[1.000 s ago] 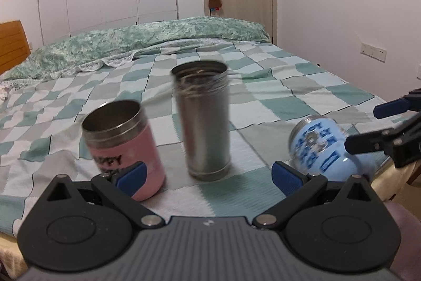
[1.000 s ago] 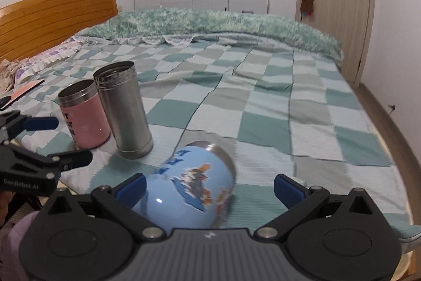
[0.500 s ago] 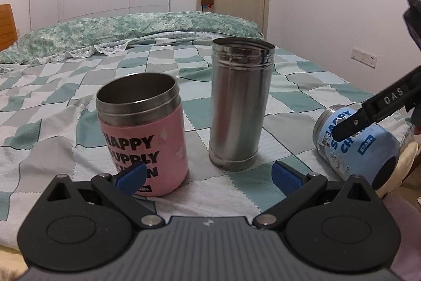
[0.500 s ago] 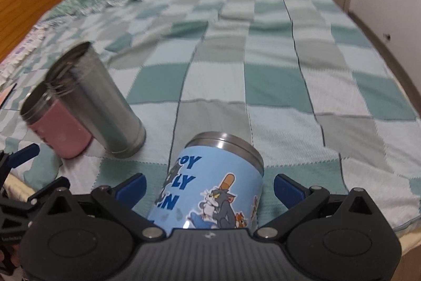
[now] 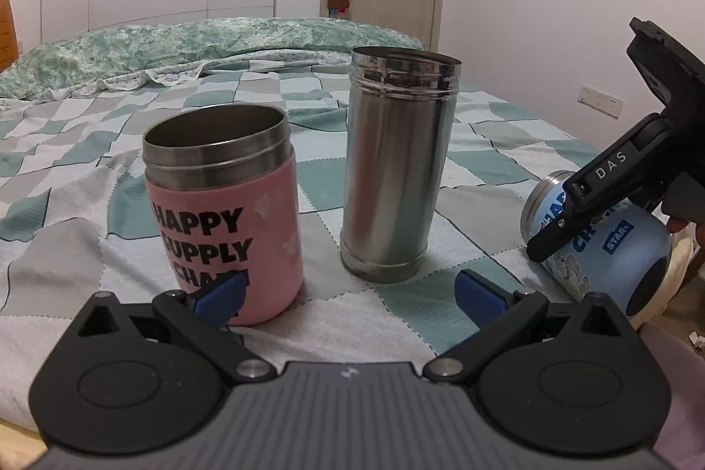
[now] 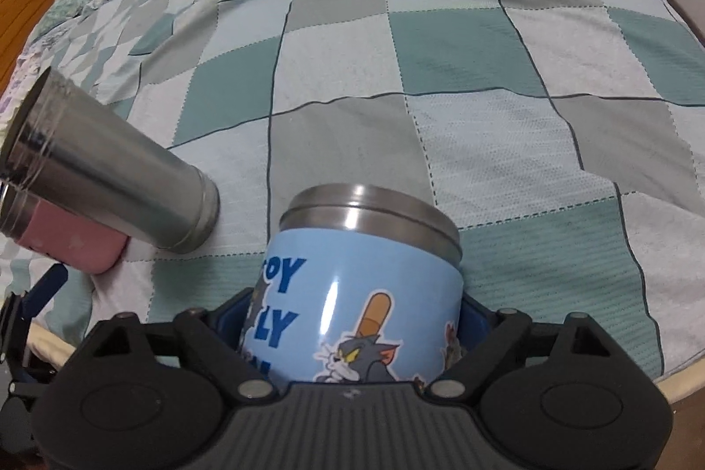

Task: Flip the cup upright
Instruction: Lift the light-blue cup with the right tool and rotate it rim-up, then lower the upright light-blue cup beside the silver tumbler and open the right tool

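A: The bed [image 6: 462,42] with its checked quilt fills both views. Is the blue cup [image 6: 352,294] on its side there?

B: Yes, it lies at the near edge of the bed, steel rim pointing away toward the far side. To its left the steel flask [image 5: 398,166] and the pink cup [image 5: 224,214] stand upright, close together but apart from it.

A: What are the two grippers doing?

B: The right gripper [image 6: 352,324] has its pads pressed on both flanks of the blue cup, so it is clamped on it. The left gripper [image 5: 348,291] hangs spread wide in front of the pink cup and holds nothing.

A: What could go wrong?

B: The blue wall looks glossy and the grip sits low on the body, so the cup could slip or spin between the pads as it tilts. The quilt is soft and rumpled, so a cup set down crooked might topple off the near edge. A wide swing could also knock the flask.
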`<state>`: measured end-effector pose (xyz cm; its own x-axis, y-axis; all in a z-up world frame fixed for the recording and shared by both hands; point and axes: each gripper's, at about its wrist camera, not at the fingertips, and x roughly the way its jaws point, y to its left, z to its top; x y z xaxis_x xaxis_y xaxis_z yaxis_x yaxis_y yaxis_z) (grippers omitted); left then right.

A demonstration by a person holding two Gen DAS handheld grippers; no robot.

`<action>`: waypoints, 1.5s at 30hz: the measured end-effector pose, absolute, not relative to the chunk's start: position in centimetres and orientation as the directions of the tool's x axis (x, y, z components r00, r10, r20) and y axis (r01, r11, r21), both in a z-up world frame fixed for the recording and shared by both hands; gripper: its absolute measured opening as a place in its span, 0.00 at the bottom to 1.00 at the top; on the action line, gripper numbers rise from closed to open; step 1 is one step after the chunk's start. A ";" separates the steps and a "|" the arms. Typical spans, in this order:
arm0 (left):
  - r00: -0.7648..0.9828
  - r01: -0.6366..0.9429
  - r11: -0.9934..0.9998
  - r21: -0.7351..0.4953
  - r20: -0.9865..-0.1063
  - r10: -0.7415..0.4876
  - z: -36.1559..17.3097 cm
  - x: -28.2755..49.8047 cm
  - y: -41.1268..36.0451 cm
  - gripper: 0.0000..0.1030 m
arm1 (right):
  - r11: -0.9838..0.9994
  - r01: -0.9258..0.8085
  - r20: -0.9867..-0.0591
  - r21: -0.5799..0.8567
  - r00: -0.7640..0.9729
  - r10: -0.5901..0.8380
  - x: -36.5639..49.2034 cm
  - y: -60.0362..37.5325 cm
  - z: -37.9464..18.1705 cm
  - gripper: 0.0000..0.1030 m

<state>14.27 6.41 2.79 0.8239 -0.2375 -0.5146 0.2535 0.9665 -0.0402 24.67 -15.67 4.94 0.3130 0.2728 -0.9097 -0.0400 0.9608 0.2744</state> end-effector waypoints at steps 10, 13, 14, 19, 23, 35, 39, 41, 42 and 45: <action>0.828 0.245 0.969 -0.034 -0.512 -0.227 3.1 14.0 6.3 1.00 | 0.943 -0.128 -0.862 0.308 0.383 0.333 23.3 -16.0 5.5 0.85; 0.831 0.245 0.969 -0.035 -0.507 -0.228 3.3 13.7 6.2 1.00 | 0.932 -0.156 -0.822 0.326 0.440 0.361 22.2 -16.3 5.9 0.85; 0.832 0.244 0.969 -0.034 -0.506 -0.228 3.4 13.6 6.2 1.00 | 0.929 -0.165 -0.807 0.330 0.462 0.369 21.7 -16.5 6.1 0.85; 0.838 0.241 0.969 -0.050 -0.494 -0.233 3.8 13.1 6.1 1.00 | 0.918 -0.240 -0.708 0.317 0.584 0.397 18.8 -17.1 7.5 0.84; 0.844 0.233 0.970 -0.069 -0.482 -0.237 4.1 12.9 6.0 1.00 | 0.917 -0.312 -0.604 0.247 0.691 0.398 16.8 -16.9 8.4 0.83; 0.864 0.176 0.980 -0.094 -0.463 -0.199 4.3 13.3 5.4 1.00 | 0.947 -0.322 -0.347 0.002 0.888 0.303 18.7 -14.1 8.2 0.81; 0.864 0.155 0.984 -0.082 -0.472 -0.176 3.9 13.7 5.2 1.00 | 0.945 -0.328 -0.361 -0.013 0.883 0.301 20.1 -13.1 7.0 0.81; 0.864 0.146 0.986 -0.076 -0.475 -0.165 3.7 13.8 5.2 1.00 | 0.944 -0.328 -0.363 -0.036 0.885 0.293 20.5 -12.5 6.4 0.81; 0.864 0.144 0.987 -0.074 -0.476 -0.162 3.7 13.9 5.2 1.00 | 0.944 -0.327 -0.365 -0.046 0.885 0.289 20.7 -12.3 6.0 0.81; 0.863 0.135 0.988 -0.077 -0.481 -0.155 3.4 14.0 5.2 1.00 | 0.938 -0.339 -0.374 -0.071 0.881 0.291 20.7 -12.0 4.3 0.81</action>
<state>13.99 5.15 3.45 0.8627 -0.1551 -0.4814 0.1349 0.9879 -0.0765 20.72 -12.03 4.33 0.8808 0.2905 -0.3738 -0.3394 0.9380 -0.0707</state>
